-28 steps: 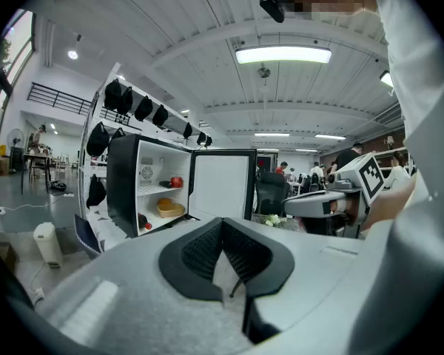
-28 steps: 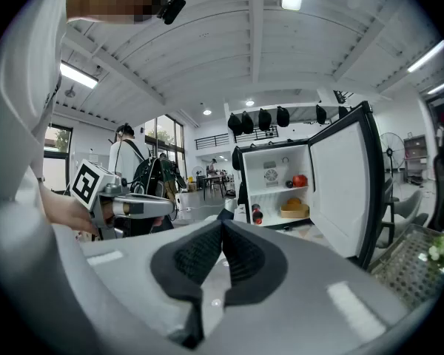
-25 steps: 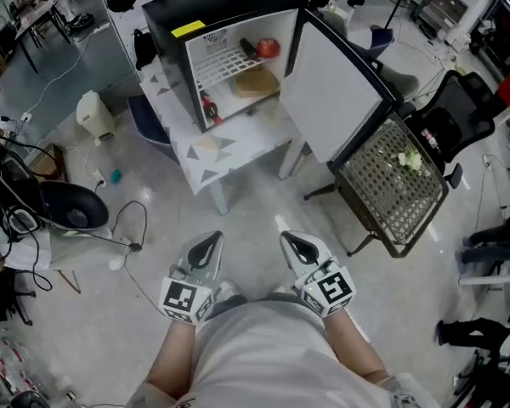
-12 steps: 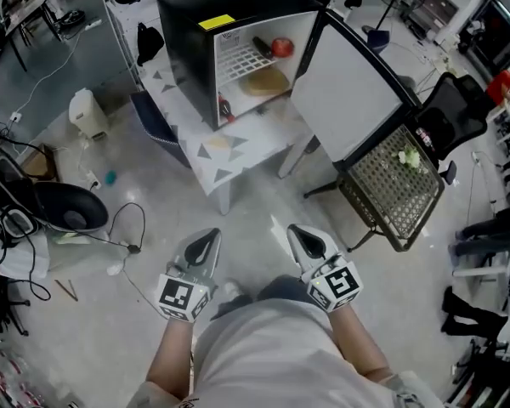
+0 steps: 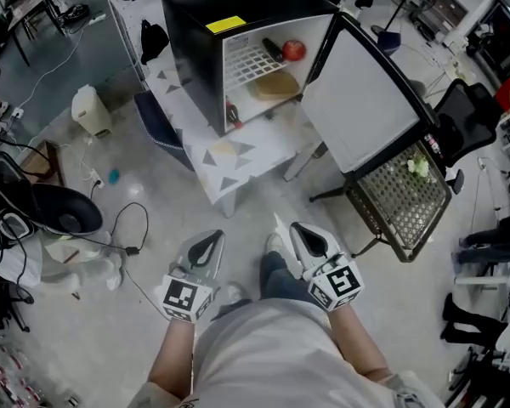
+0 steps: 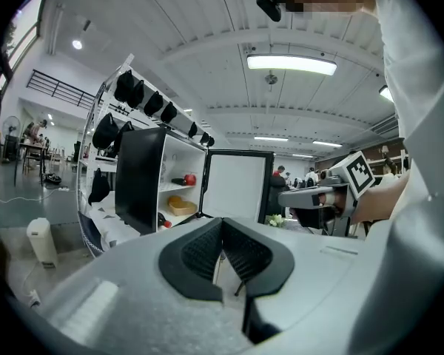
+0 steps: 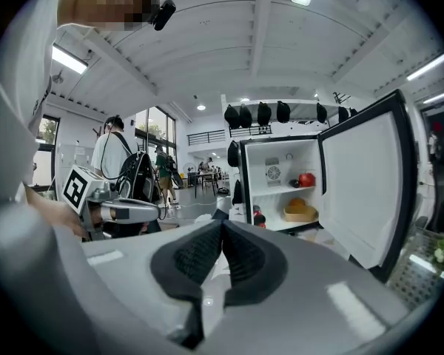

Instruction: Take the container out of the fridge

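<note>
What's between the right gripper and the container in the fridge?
Head view: from right gripper to container, only bare floor and the patterned table; fridge door stands open.

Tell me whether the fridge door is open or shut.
Open: the fridge door swings wide to the right, showing the container inside.

A white desk [image 5: 229, 155] patterned with grey triangles stands on the pale floor. A white plastic jug [image 5: 92, 109] sits to its left, a wire-mesh chair [image 5: 391, 206] to its right, and a black cable [image 5: 134, 228] loops over the floor nearby.
</note>
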The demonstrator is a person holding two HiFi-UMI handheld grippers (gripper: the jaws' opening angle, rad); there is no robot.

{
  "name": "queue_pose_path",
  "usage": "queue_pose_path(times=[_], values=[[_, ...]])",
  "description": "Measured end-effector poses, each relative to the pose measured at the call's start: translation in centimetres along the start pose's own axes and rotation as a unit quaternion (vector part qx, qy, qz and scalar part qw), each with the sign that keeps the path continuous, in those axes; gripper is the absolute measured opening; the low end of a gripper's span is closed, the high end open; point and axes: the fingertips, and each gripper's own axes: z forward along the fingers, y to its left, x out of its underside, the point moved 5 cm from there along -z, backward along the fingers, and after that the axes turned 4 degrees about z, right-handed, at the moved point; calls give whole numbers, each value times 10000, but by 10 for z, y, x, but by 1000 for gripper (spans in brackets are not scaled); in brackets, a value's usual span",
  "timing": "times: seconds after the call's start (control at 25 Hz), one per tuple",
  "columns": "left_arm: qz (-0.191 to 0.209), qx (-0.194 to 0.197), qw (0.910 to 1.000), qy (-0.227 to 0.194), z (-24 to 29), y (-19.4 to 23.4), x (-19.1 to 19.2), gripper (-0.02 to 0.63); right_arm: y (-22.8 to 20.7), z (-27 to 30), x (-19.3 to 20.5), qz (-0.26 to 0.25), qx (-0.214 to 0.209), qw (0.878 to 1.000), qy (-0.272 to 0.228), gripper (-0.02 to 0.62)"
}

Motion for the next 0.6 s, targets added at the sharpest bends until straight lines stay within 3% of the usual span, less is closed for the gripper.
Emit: queue_pose_path(times=[0.6], values=[[148,-559,9979,276,143,39,-30,9,-141,88,-35,110,-600,9981,41,3]])
